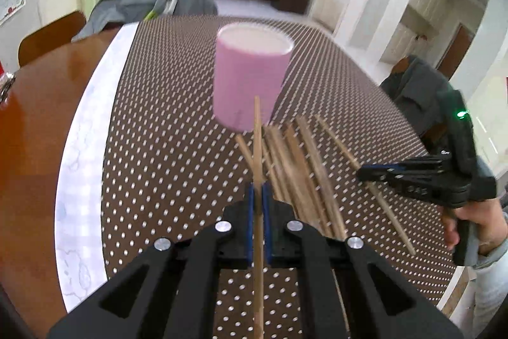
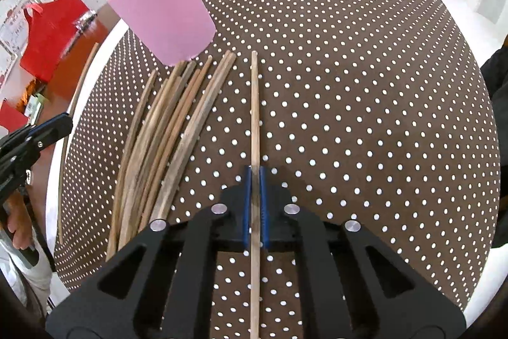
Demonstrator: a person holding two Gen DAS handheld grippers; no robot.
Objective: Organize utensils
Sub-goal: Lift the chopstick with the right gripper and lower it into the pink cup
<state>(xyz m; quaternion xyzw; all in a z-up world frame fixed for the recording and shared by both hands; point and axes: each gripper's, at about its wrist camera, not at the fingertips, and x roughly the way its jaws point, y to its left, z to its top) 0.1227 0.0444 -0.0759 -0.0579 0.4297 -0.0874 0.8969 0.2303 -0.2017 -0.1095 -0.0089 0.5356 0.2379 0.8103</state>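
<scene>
A pink cylindrical cup (image 1: 250, 75) stands upright on the brown dotted tablecloth (image 1: 158, 132); it also shows in the right wrist view (image 2: 162, 11). My left gripper (image 1: 257, 188) is shut on a wooden chopstick (image 1: 257, 142) that points toward the cup. My right gripper (image 2: 255, 172) is shut on another chopstick (image 2: 254, 104) lying along the cloth (image 2: 349, 84). A pile of several chopsticks (image 2: 165, 142) lies just left of it, and shows in the left wrist view (image 1: 301, 167). The right gripper (image 1: 362, 172) appears at the right of the left wrist view, the left gripper (image 2: 65, 121) at the left of the right wrist view.
The cloth lies on a round wooden table (image 1: 38, 123) with a white band (image 1: 82, 148) along its edge. A red bag (image 2: 47, 34) stands at the table's left. Chairs draped with grey jackets (image 1: 139, 5) stand around the table.
</scene>
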